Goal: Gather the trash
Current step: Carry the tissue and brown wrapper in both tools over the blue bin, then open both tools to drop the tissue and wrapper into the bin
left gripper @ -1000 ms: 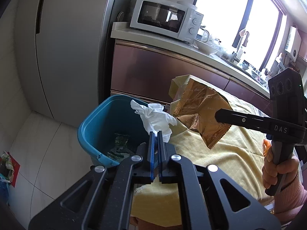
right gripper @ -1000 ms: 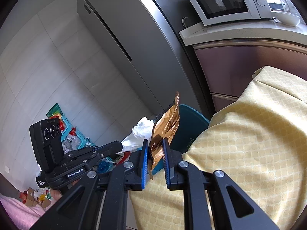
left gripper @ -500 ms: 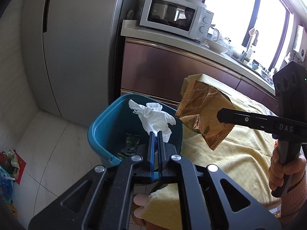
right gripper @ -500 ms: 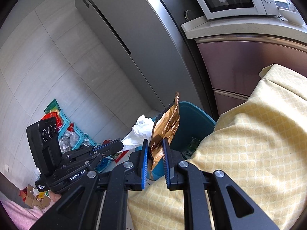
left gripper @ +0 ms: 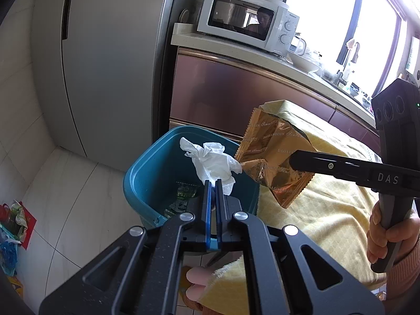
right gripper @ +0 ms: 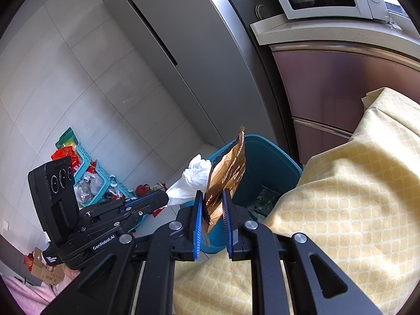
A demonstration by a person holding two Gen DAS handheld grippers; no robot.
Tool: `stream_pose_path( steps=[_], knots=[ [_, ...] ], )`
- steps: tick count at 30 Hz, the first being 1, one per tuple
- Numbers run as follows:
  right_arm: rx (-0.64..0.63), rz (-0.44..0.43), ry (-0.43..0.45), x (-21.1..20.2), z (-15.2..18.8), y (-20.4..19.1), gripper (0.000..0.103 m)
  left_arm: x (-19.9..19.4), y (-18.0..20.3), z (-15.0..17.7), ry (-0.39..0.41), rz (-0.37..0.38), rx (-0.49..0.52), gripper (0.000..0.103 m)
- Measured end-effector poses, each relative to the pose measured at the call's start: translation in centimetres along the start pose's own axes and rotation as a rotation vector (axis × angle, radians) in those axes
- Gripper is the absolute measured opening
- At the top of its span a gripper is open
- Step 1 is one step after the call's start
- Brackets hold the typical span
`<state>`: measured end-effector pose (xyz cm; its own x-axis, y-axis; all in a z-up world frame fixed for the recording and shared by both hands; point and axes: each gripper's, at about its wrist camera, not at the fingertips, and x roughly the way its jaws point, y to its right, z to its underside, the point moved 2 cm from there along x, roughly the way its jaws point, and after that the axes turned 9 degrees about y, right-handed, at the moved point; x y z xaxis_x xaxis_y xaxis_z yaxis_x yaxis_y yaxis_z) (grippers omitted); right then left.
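1. Pinching a crumpled white tissue (left gripper: 214,161), the left gripper (left gripper: 214,183) is clamping its blue pads fully together on the tissue's lower edge, holding it above the open mouth of the teal bin (left gripper: 147,173).
2. The tissue is looking soft and nearly weightless; it is likely to cling to the pads on release, so a wide opening over the bin's middle seems wise.
3. Sitting at the bottom of the bin, some green-printed wrappers (left gripper: 183,194) are already lying there, so collection appears partly done.
4. Moving right, the right gripper (right gripper: 212,199) is gripping a gold foil snack bag (left gripper: 273,162) by its lower crimped edge, jaws narrowed onto it. The bag is standing upright, just beside the tissue at the bin's near rim.
5. The foil is looking light, crinkly and slippery, stiff enough to hold its shape; the flat seam seems the surest place to hold it.
6. The yellow tablecloth (left gripper: 315,210) is draping just beside the bin on the right, and the bag could catch on it.
7. Behind the bin, a grey fridge (left gripper: 110,65) and brown cabinets (left gripper: 236,92) under a microwave (left gripper: 244,23) are standing clear; baskets of clutter (right gripper: 89,173) are lying well apart on the floor.
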<state>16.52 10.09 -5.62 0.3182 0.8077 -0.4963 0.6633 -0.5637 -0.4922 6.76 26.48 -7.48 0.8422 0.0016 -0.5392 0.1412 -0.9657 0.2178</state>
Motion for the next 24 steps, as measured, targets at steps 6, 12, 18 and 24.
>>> stream_pose_path(
  steps=[6, 12, 18, 24],
  knots=[
    [-0.007, 0.019, -0.022, 1.1, -0.1, -0.3, 0.014, 0.8, -0.5, 0.2, -0.012, -0.014, -0.010, 0.003],
    [-0.024, 0.050, -0.061, 2.8, -0.3, -0.4, 0.015, 2.3, -1.1, 0.4, -0.041, -0.022, -0.022, 0.003],
    [-0.056, 0.079, -0.106, 4.8, -0.5, -0.7, 0.015, 4.5, -1.3, 0.9, -0.075, -0.040, -0.025, 0.003],
    [-0.079, 0.131, -0.144, 6.5, -0.3, -0.5, 0.024, 7.3, -1.6, 1.9, -0.135, -0.019, -0.058, 0.005]
  ],
)
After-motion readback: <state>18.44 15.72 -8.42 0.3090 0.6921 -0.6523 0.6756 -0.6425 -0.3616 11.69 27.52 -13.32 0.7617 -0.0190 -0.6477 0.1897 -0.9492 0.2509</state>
